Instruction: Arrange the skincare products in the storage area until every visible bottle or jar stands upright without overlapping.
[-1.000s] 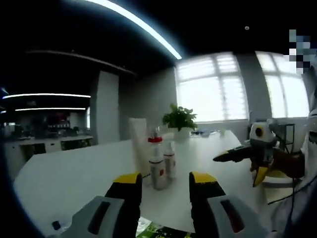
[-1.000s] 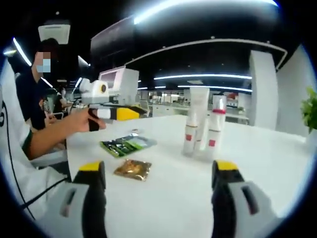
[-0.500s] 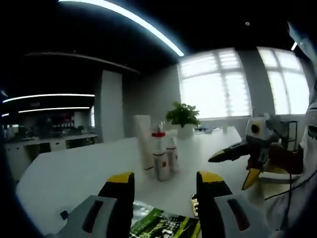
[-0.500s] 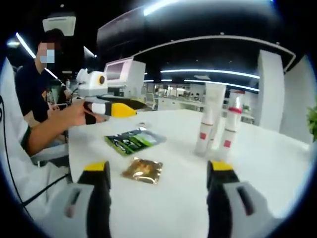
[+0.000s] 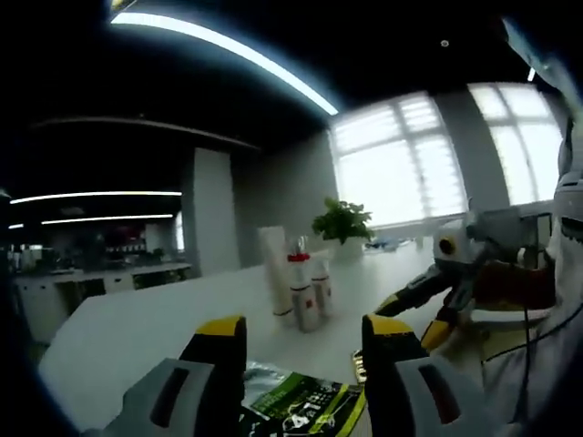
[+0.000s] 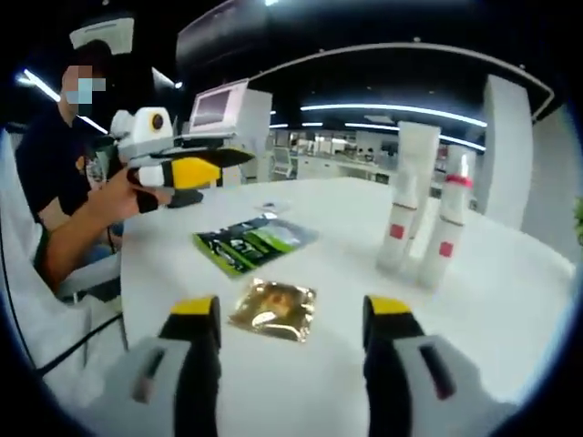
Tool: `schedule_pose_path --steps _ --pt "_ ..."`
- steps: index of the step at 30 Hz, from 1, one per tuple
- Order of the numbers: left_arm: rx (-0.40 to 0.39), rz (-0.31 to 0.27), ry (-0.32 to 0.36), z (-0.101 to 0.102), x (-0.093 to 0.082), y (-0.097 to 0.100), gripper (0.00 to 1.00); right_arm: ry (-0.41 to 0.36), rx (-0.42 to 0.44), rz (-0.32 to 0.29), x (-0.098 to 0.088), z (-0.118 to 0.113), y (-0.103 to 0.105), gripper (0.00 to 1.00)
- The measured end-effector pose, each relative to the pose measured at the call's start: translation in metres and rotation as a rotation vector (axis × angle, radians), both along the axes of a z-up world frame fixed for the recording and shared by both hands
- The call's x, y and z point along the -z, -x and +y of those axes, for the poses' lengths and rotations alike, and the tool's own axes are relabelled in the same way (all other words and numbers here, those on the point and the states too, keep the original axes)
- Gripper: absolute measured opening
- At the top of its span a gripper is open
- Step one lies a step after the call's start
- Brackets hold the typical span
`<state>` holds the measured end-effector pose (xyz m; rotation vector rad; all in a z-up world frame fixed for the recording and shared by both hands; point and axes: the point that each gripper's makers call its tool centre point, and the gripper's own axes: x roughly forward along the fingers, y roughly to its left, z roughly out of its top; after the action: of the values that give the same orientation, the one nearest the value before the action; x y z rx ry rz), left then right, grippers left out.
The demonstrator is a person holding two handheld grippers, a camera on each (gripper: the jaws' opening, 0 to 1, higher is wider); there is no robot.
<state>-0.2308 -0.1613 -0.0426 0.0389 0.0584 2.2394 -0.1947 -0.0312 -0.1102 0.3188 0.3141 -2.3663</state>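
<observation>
The two small bottles (image 6: 444, 246) and the tall tube (image 6: 417, 164) stand upright, touching, mid-surface (image 6: 510, 300), likely light rigid slick plastic and tippy, best pinched low on the body, while the right tool (image 6: 290, 319) and left tool (image 5: 305, 332) hang spread and empty near the green sachet (image 6: 253, 246) and gold sachet (image 6: 273, 308).

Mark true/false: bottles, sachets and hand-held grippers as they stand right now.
1. The white tube and both spray bottles stand upright on the table. True.
2. The right hand-held gripper is shut on the gold sachet. False: its jaws are apart and empty, the sachet lying flat on the table beyond them.
3. The green packet lies flat, farther from the right hand-held gripper than the gold sachet. True.
4. The left hand-held gripper holds a spray bottle. False: it is open and empty; the red-capped bottle stands well beyond it.
5. A potted plant sits behind the bottles. True.
</observation>
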Motion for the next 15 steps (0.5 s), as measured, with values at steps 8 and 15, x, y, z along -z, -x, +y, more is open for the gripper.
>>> schedule_pose_path --steps 8,15 --pt "-0.021 -0.058 -0.047 -0.01 0.011 -0.002 0.51 -0.038 0.0 -0.028 0.008 -0.001 0.007 0.55" --pt "-0.033 -0.096 -0.051 -0.007 0.019 -0.005 0.65 -0.062 -0.051 -0.065 0.016 -0.01 0.008 0.55"
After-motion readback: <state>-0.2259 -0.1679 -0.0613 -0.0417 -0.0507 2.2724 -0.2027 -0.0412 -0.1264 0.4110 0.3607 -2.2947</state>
